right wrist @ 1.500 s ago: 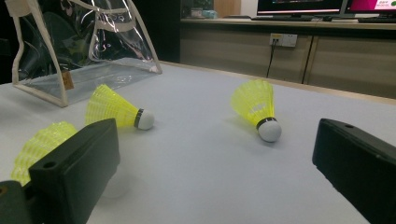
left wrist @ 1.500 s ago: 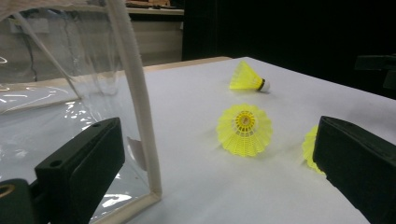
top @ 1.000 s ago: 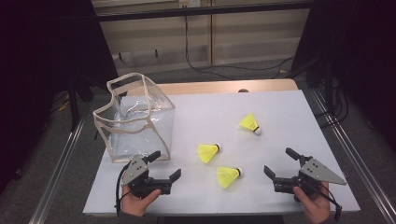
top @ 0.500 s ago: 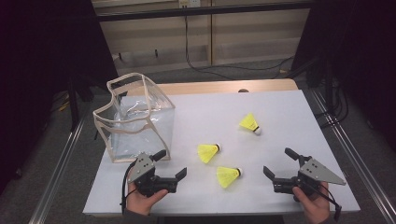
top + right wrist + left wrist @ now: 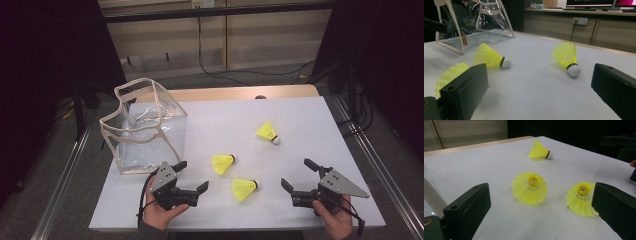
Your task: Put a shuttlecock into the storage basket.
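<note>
High view: three yellow shuttlecocks lie on the white worktop (image 5: pixel 300 115), the near one (image 5: pixel 244 188) between the left tongs (image 5: pixel 192 176) and right tongs (image 5: pixel 299 174), another (image 5: pixel 222 163) just behind it, and the third (image 5: pixel 267 132) farther back. Both tongs gape wide and grip nothing. A clear bag (image 5: pixel 144 127) stands at the left.

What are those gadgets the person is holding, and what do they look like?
Each hand grips a black handheld tool. The left gripper and right gripper each end in two blocky black jaws, carry a grey three-cornered plate on top, and trail a thin black cable. A dark sleeve cuff shows at the left wrist.
</note>
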Demonstrator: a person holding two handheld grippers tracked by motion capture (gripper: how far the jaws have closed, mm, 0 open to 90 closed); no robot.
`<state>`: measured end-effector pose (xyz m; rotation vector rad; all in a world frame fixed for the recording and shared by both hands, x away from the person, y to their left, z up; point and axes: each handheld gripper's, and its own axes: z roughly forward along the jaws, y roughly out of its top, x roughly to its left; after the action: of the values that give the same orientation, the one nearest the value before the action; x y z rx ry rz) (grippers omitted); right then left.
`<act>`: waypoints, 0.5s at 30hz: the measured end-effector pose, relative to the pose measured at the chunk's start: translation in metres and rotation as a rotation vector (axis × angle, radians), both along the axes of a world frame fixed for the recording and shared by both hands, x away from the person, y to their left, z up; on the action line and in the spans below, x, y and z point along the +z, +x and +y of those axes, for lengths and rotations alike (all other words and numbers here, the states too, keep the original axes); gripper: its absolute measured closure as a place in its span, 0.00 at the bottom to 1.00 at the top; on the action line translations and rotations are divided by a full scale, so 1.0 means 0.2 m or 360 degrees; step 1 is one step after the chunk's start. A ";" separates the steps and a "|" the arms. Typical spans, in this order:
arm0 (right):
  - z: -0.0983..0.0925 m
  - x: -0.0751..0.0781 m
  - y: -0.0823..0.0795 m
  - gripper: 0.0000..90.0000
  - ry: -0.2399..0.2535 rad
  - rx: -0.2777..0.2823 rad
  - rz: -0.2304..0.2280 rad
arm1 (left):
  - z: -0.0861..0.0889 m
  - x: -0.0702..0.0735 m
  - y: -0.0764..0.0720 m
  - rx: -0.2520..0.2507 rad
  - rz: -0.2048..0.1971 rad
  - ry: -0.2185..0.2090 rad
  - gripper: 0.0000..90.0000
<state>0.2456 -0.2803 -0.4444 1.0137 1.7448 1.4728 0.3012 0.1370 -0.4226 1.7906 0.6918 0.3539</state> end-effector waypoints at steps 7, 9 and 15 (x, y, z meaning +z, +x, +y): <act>0.00 0.00 0.00 0.01 0.0005 0.0008 0.0000 | -0.04 -0.01 0.01 -0.0017 0.0038 0.0025 0.05; 0.00 0.00 0.00 0.01 0.0005 0.0008 -0.0002 | -0.05 -0.01 0.01 -0.0018 0.0040 0.0038 0.05; 0.00 0.00 0.00 0.01 -0.0008 0.0004 -0.0007 | -0.08 -0.02 0.03 -0.0041 0.0068 0.0066 0.06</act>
<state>0.2462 -0.2799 -0.4442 1.0051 1.7464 1.4702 0.3070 0.1217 -0.4262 1.8494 0.6950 0.3159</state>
